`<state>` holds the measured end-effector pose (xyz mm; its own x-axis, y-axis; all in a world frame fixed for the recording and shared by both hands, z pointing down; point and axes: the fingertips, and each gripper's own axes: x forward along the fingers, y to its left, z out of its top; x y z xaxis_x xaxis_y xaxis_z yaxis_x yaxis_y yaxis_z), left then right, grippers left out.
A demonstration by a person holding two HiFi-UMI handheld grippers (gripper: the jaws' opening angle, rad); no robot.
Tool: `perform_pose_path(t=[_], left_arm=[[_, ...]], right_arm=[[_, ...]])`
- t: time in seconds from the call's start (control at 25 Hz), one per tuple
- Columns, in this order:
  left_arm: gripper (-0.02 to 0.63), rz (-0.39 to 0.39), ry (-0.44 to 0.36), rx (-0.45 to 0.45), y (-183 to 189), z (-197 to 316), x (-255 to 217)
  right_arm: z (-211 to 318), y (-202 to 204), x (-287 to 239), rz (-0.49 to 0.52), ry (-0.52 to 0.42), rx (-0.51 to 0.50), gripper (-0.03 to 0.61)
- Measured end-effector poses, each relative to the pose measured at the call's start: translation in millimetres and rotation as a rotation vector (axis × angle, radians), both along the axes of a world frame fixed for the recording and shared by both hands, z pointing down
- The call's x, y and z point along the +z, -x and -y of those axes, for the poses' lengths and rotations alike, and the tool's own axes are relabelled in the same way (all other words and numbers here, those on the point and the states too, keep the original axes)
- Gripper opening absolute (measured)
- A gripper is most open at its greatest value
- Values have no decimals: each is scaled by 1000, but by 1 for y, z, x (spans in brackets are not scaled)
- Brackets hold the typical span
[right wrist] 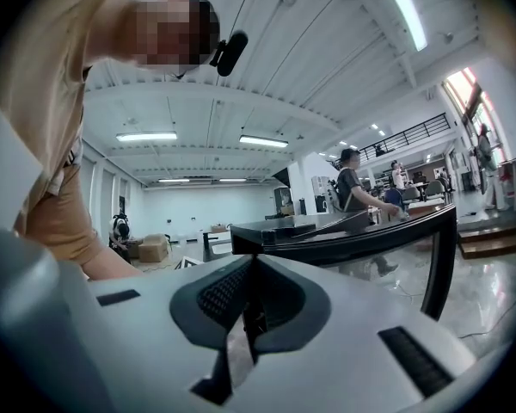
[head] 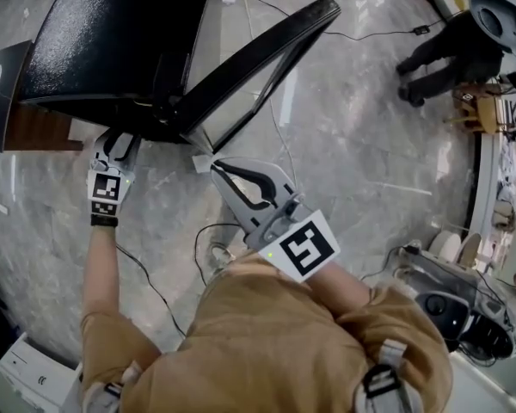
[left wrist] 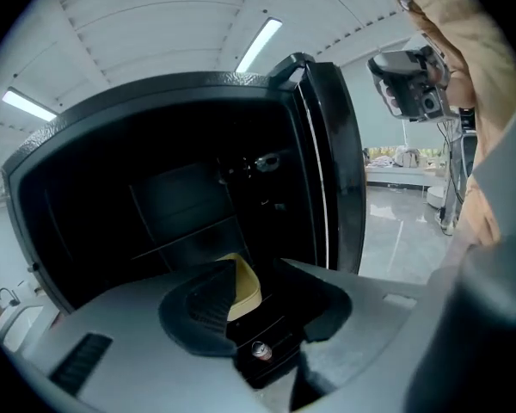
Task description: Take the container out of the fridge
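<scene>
Fridge (head: 112, 33) stands on the floor (head: 353, 144) with its door (head: 258, 50) swung wide to the person's right. The opening faces the person.

Left claw (head: 122, 146) is at the mouth of the fridge, jaws wide with nothing pressed between them. Its own view looks straight into the dark inside. A pale yellow piece, most likely the container (left wrist: 243, 284), sits low in there. It lies dead ahead of the left claw, in the gap between the jaws and closer to the left jaw. Only one curved edge shows, so I cannot tell its long axis or whether a pad touches it.

Right claw (head: 217, 169) is outside the fridge, just beside the lower edge of the door. It points across the room rather than into the fridge, with its jaws closed to a slit and nothing in them.

Key relation: the container lies forward and a bit below the left claw, and the left hand is clearly the nearer one. The coming move looks like a straight push inward, then closing on that edge. Judged from these views, the dark interior makes depth hard to read.
</scene>
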<state>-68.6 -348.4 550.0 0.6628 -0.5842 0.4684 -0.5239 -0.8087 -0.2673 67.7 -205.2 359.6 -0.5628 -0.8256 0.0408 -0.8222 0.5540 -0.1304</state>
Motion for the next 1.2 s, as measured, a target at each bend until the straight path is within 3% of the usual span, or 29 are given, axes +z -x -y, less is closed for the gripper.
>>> perform_pose_path(t=[0.44, 0.68, 1.2], left_arm=[[124, 95, 35, 31, 8, 33, 56], [127, 149, 45, 55, -20, 66, 87], [137, 289, 28, 141, -22, 103, 139]], right_arm=[[13, 17, 25, -1, 38, -20, 6], [30, 0, 46, 12, 79, -45, 6], [47, 10, 79, 1, 150, -62, 6]])
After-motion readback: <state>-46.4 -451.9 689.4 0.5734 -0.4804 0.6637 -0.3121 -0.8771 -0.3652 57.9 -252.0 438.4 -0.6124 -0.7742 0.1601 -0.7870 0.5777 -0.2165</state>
